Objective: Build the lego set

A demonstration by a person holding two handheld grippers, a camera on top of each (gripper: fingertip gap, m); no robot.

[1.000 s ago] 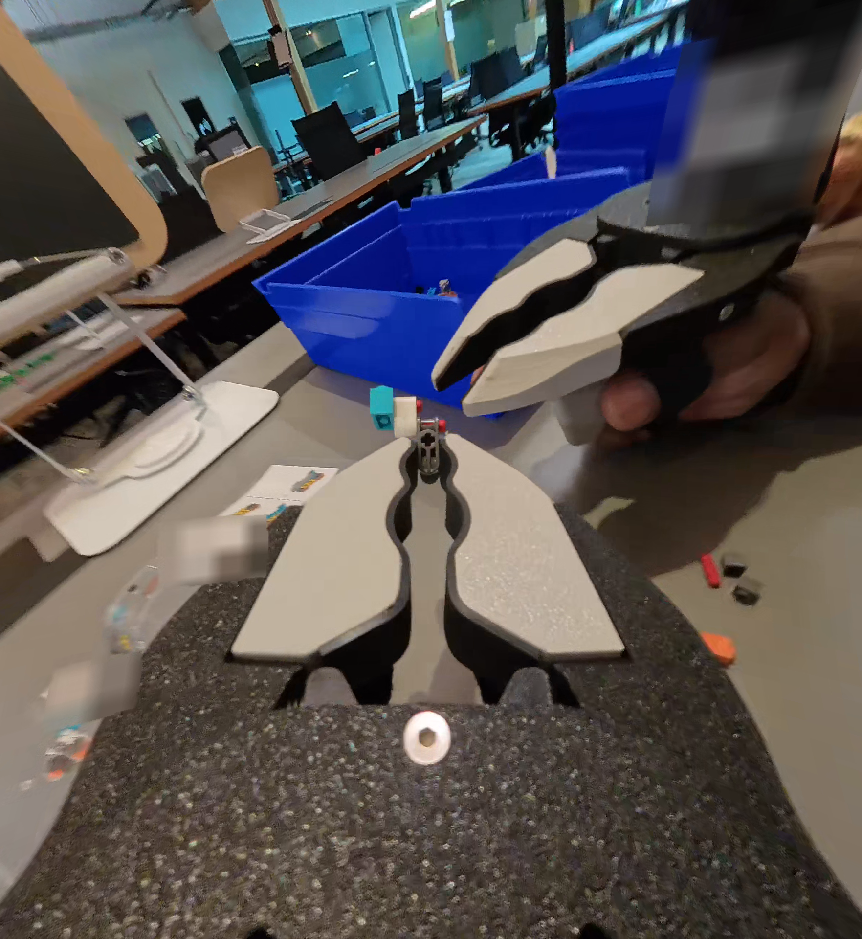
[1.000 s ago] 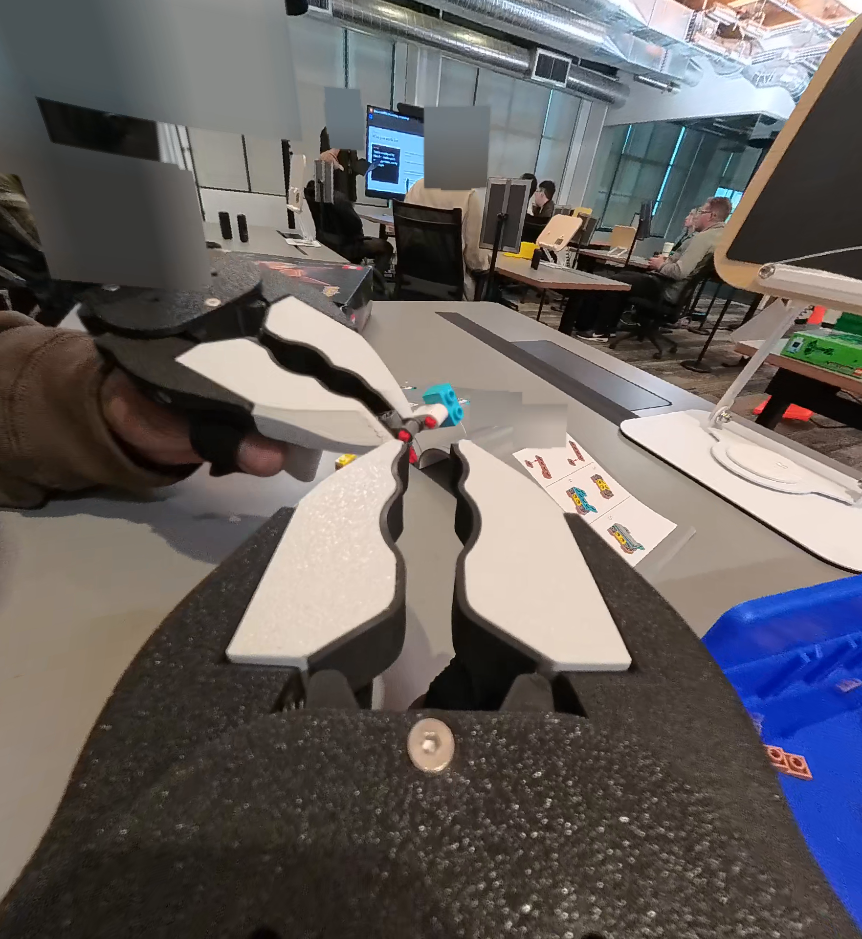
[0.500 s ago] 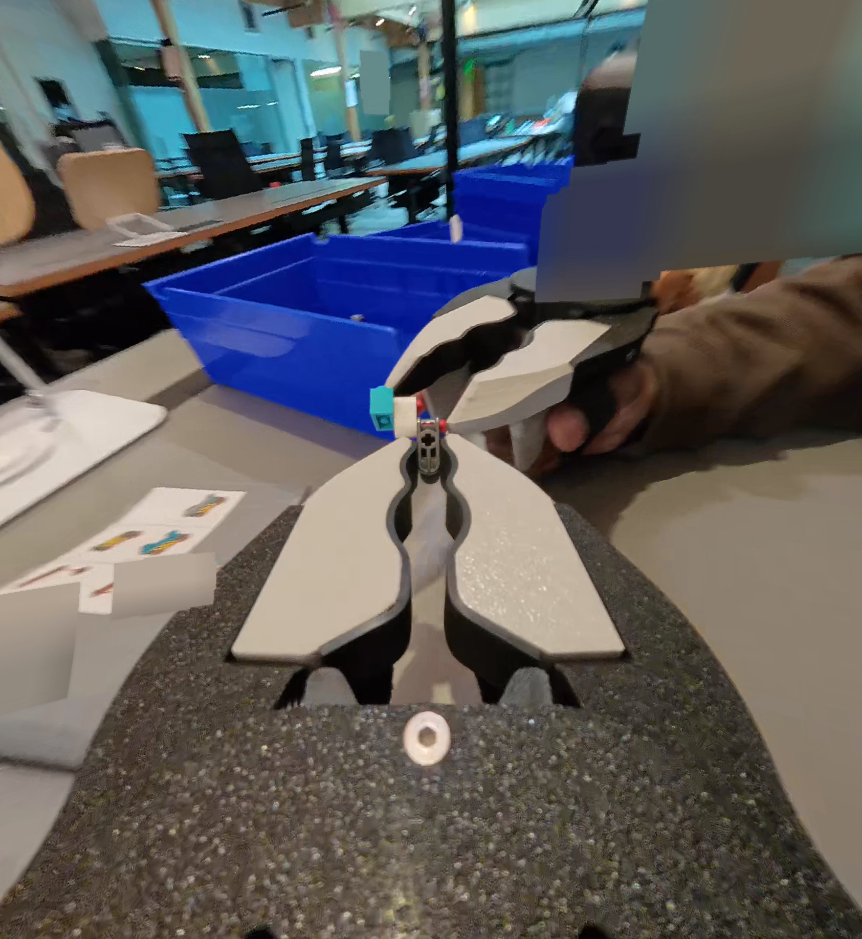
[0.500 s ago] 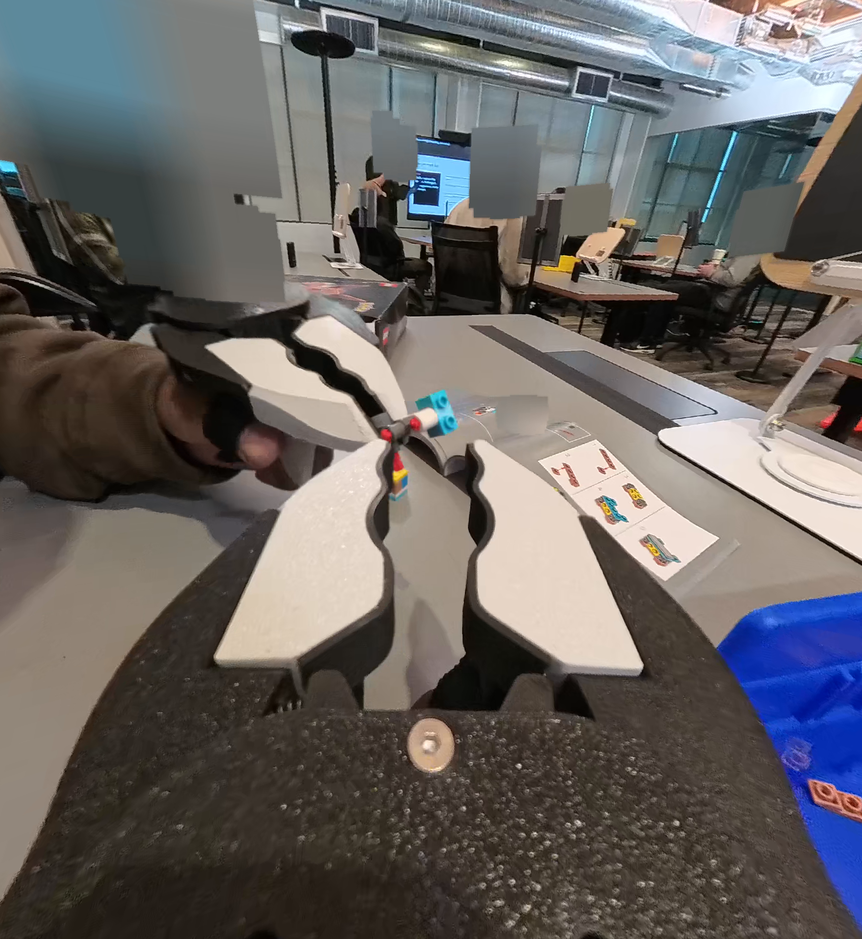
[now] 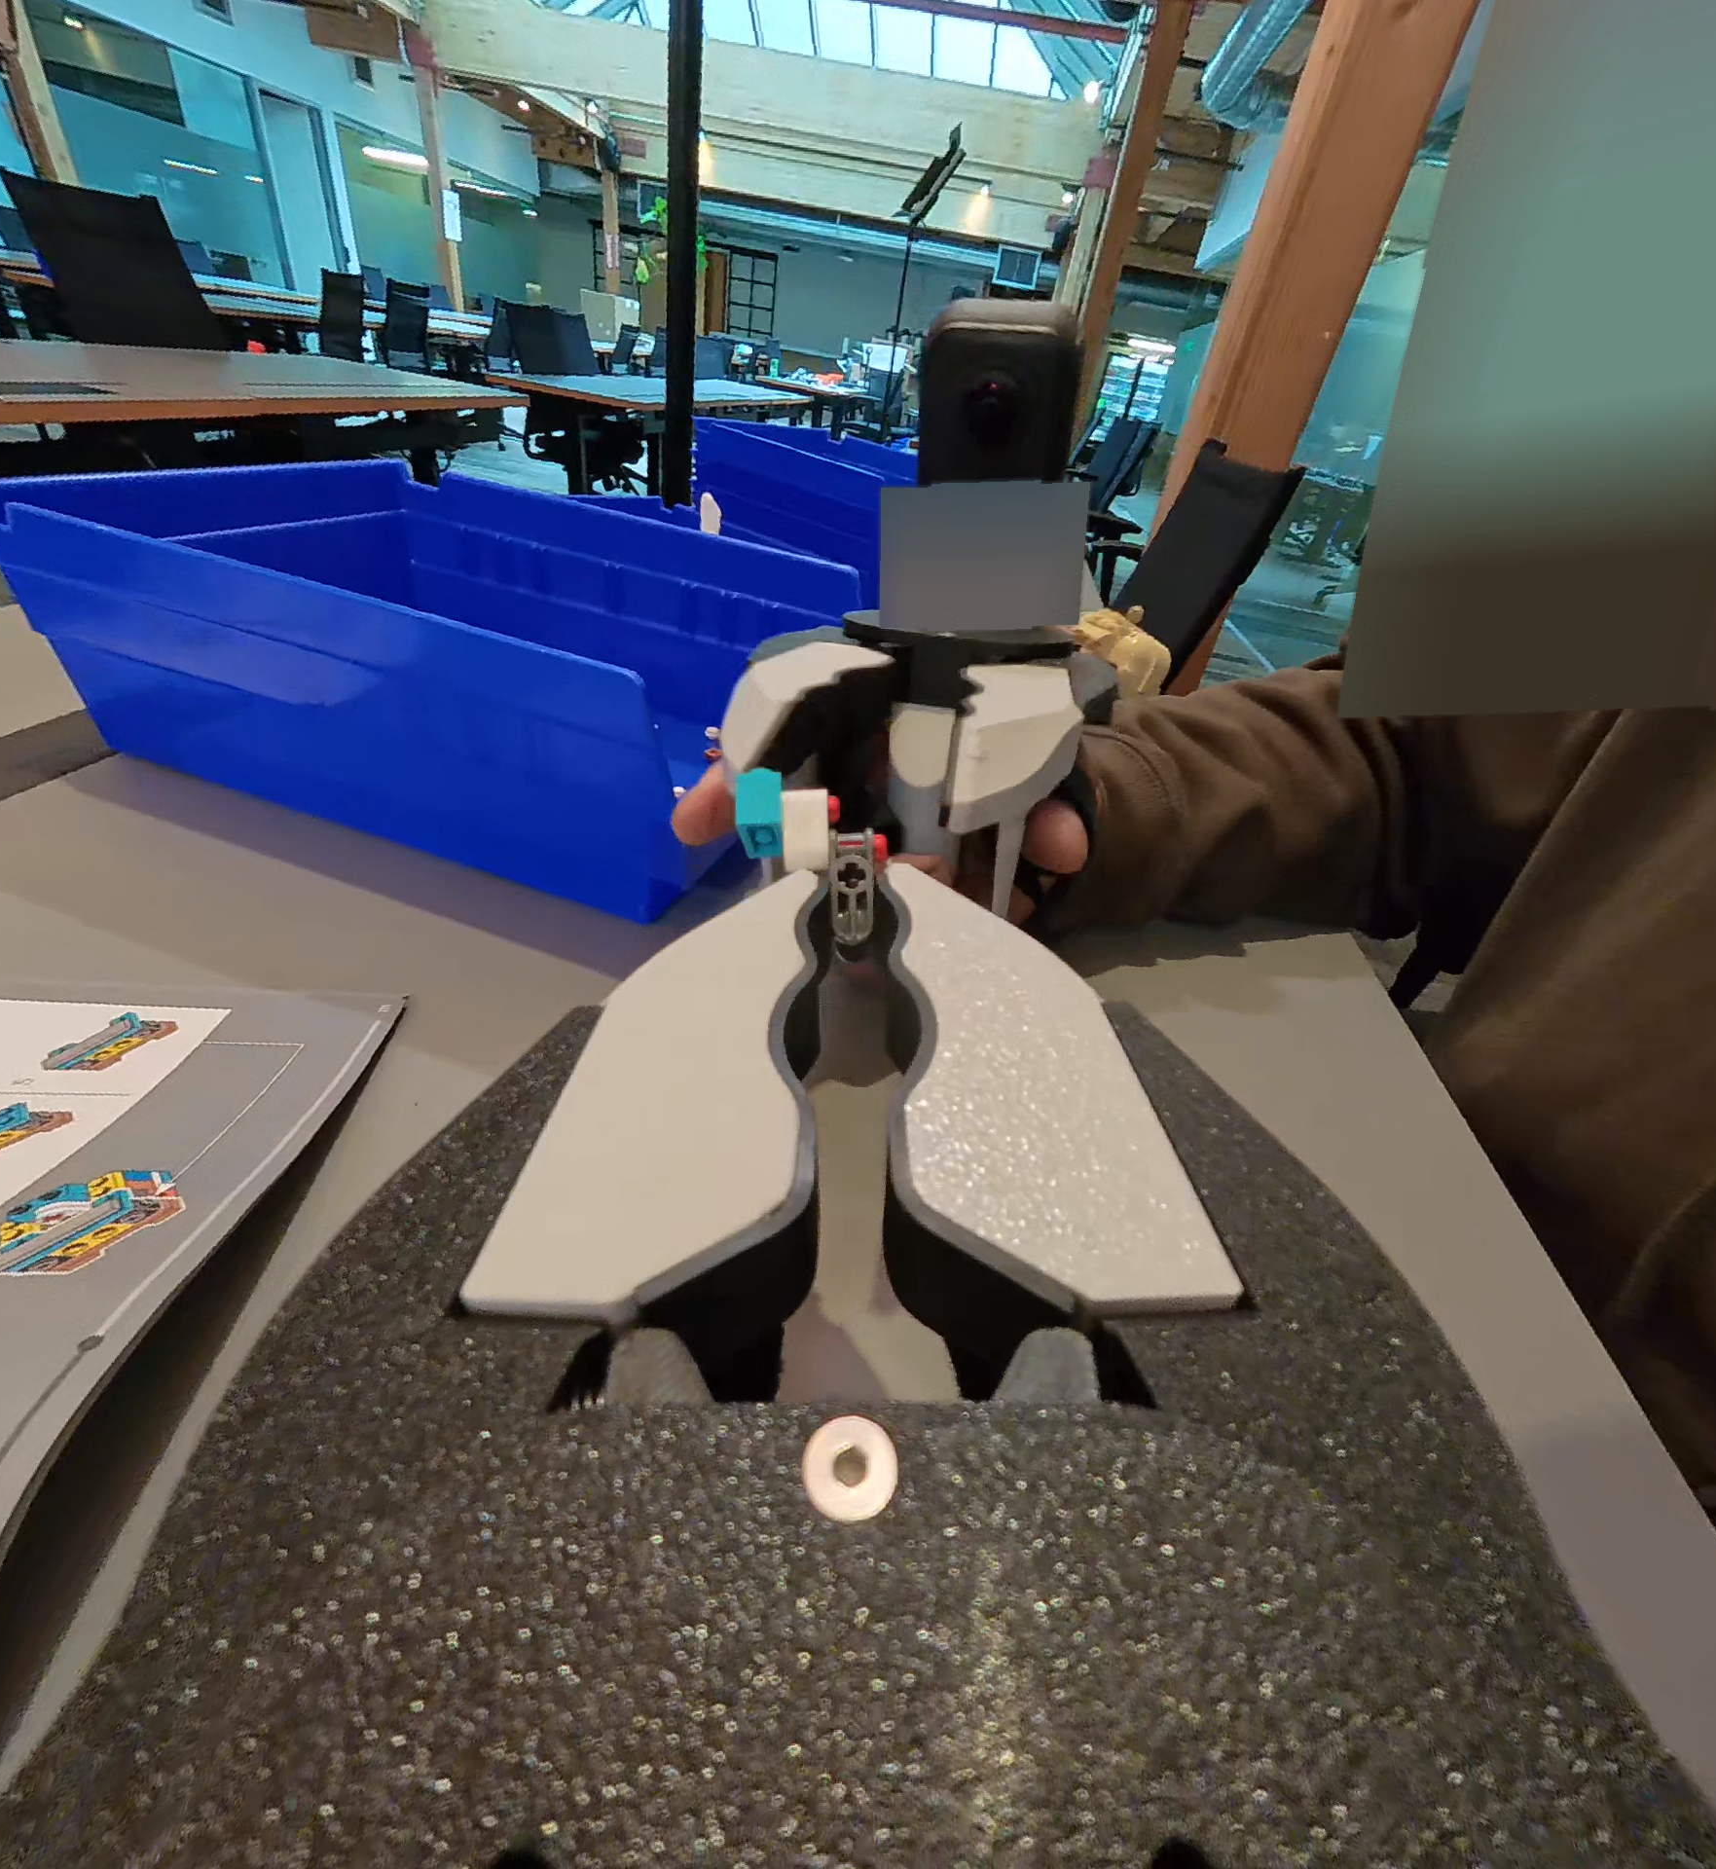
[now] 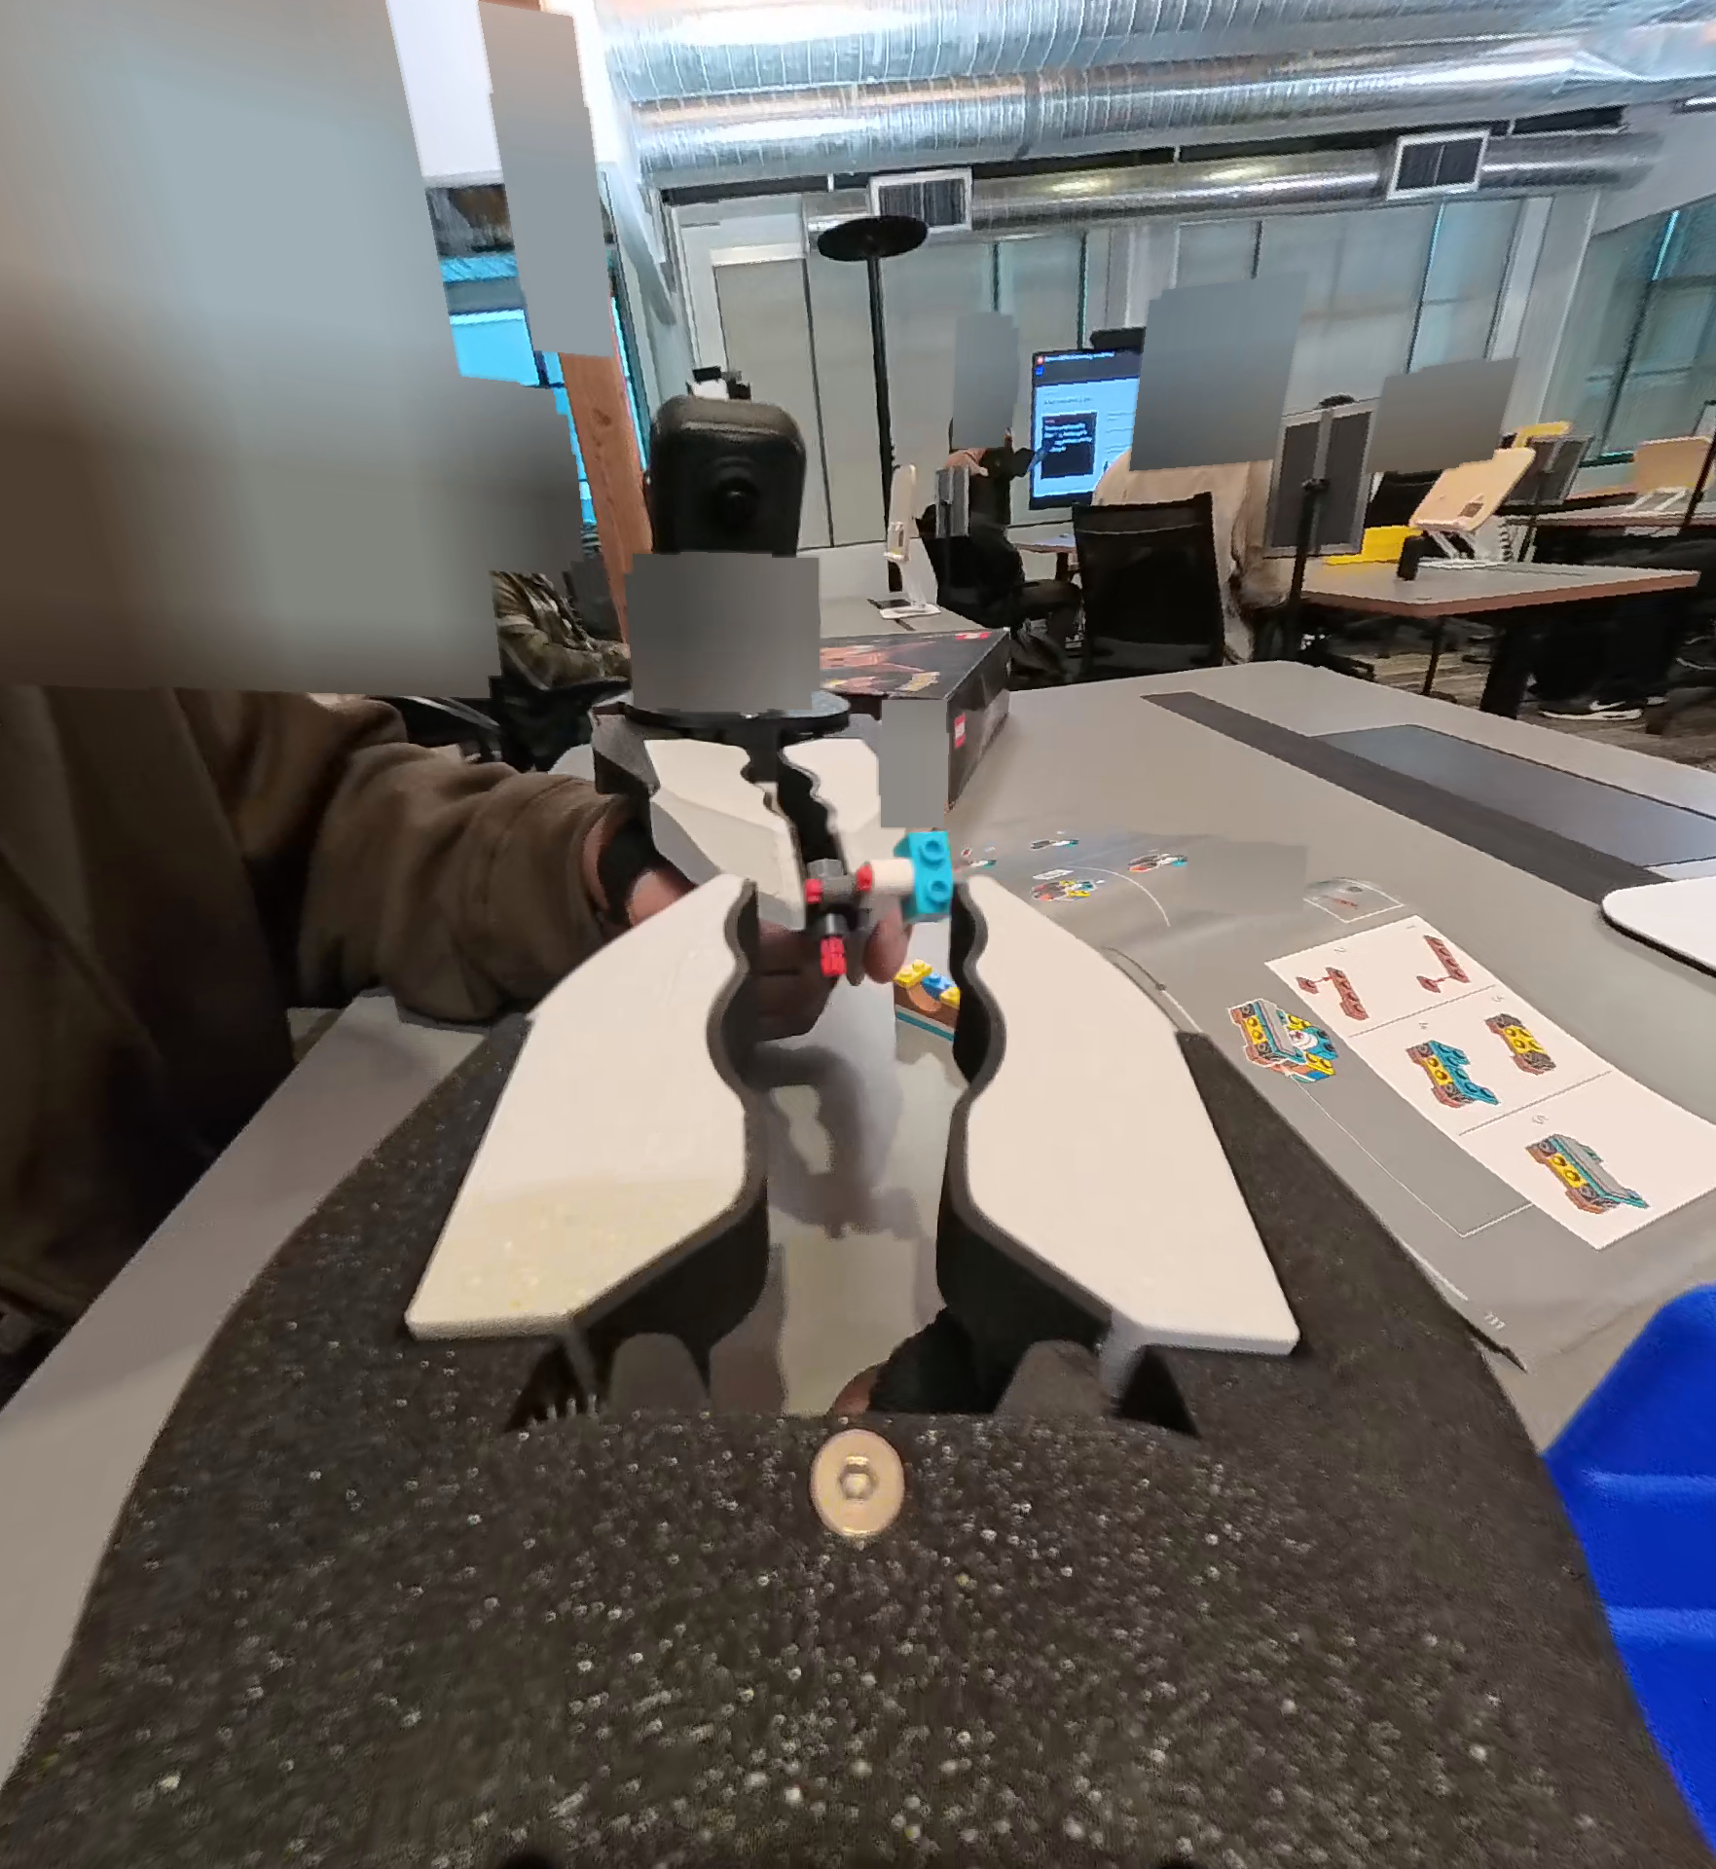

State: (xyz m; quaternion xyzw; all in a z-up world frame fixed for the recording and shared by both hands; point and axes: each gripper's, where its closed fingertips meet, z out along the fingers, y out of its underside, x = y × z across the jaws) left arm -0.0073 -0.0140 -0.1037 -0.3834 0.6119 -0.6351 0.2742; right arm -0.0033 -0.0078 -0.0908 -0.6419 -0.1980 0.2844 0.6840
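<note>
My left gripper (image 5: 848, 895) is shut on a small lego assembly (image 5: 803, 824): a grey pin piece with red ends, a white cylinder and a teal brick sticking out to the left. I hold it above the grey table. My right gripper (image 6: 853, 895) is open and empty, facing the left one. The assembly (image 6: 894, 885) hangs just beyond the right fingertips, between them. The left gripper shows in the right wrist view (image 6: 823, 870), and the right gripper in the left wrist view (image 5: 894, 769). A small partial build (image 6: 924, 991) with yellow and teal bricks sits on the table beneath.
An open instruction booklet (image 5: 75, 1113) lies on the table, also in the right wrist view (image 6: 1440, 1062). A blue bin (image 5: 378, 657) stands behind the right gripper; its corner shows in the right wrist view (image 6: 1693, 1517). A dark lego box (image 6: 934, 688) and a white stand base (image 6: 1713, 930) lie farther off. My left and right fingertips are right by each other.
Both grippers have swung round and now face each other head-on. The right gripper has opened wider. The left gripper still holds the assembly.
</note>
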